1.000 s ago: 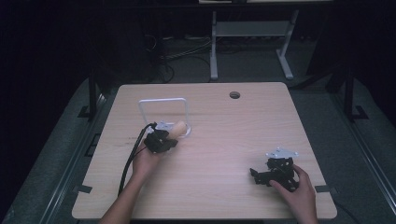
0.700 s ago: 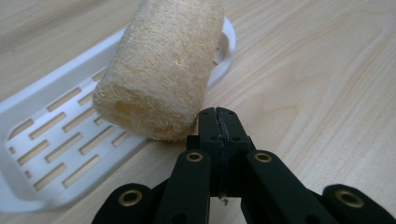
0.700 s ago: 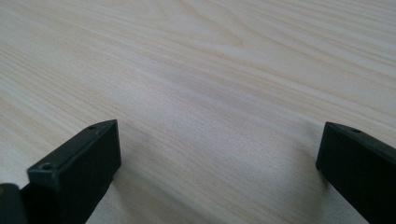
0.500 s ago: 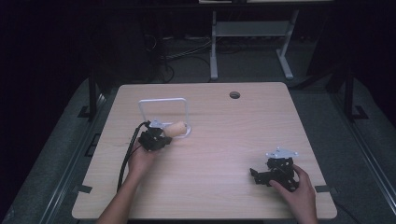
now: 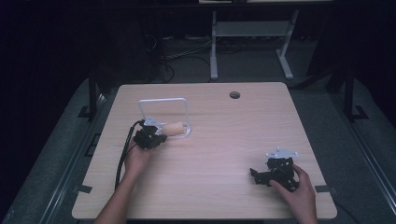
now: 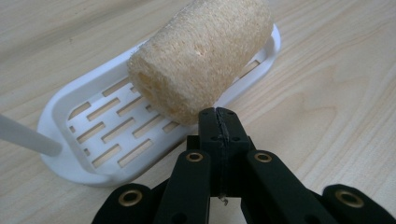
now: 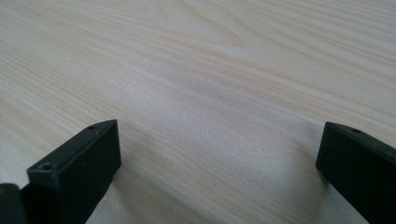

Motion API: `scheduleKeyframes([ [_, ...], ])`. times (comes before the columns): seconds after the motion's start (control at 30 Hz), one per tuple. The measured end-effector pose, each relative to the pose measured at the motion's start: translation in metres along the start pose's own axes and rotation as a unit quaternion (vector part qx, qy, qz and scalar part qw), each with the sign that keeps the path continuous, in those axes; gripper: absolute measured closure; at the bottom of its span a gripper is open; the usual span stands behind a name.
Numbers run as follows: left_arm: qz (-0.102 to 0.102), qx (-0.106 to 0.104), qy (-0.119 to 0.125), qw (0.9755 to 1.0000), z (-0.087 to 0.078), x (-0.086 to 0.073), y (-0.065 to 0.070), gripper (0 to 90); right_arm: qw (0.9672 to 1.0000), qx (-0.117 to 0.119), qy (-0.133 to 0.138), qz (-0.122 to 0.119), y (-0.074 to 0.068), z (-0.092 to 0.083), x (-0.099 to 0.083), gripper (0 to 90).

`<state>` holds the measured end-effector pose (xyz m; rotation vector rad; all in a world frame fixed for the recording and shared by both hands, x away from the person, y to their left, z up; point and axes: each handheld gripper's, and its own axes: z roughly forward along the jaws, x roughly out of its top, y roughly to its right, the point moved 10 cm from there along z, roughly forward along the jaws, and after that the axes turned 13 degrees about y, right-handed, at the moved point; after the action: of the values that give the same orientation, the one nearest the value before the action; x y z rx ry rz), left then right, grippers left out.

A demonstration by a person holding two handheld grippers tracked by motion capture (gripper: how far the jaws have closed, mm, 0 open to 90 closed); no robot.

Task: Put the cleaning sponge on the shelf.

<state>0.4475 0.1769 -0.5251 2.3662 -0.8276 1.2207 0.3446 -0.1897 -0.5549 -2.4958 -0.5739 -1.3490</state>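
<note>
A tan loofah roll [image 6: 201,56] lies on a white slotted soap tray [image 6: 93,135] at the table's left middle. The high view shows the same loofah [image 5: 175,128] in front of the tray's white wire frame [image 5: 163,100]. My left gripper [image 6: 218,114] is shut with nothing in it, its tips just short of the loofah's near end. It sits left of the roll in the high view [image 5: 156,137]. Near the front right of the table, my right gripper [image 5: 256,176] rests low, open, with bare wood between its jaws [image 7: 219,140].
The light wooden table [image 5: 219,140] has a round cable hole [image 5: 234,95] near its far edge. A black cable [image 5: 125,154] trails from the left gripper toward the front. A white stand [image 5: 252,32] is on the dark floor beyond.
My left gripper has drawn back a little to the left, away from the loofah. The right gripper has stayed put.
</note>
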Motion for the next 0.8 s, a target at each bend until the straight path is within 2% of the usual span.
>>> scheduleKeyframes([
  [0.4, -0.012, 0.018, 0.010, 0.9997, -0.001, 0.000, -0.012, 89.8, 1.0000, 0.000, 0.000, 0.000, 0.000, 0.000, 0.000, 0.0],
  [0.63, -0.006, 0.025, 0.011, 0.9996, -0.001, 0.000, -0.016, 89.8, 1.0000, 0.000, 0.000, 0.000, 0.000, 0.000, 0.000, 0.0],
  [0.8, -0.006, 0.020, 0.006, 0.9998, -0.003, -0.002, -0.014, 89.5, 1.0000, 0.000, 0.000, 0.000, 0.000, 0.000, 0.000, 0.0],
])
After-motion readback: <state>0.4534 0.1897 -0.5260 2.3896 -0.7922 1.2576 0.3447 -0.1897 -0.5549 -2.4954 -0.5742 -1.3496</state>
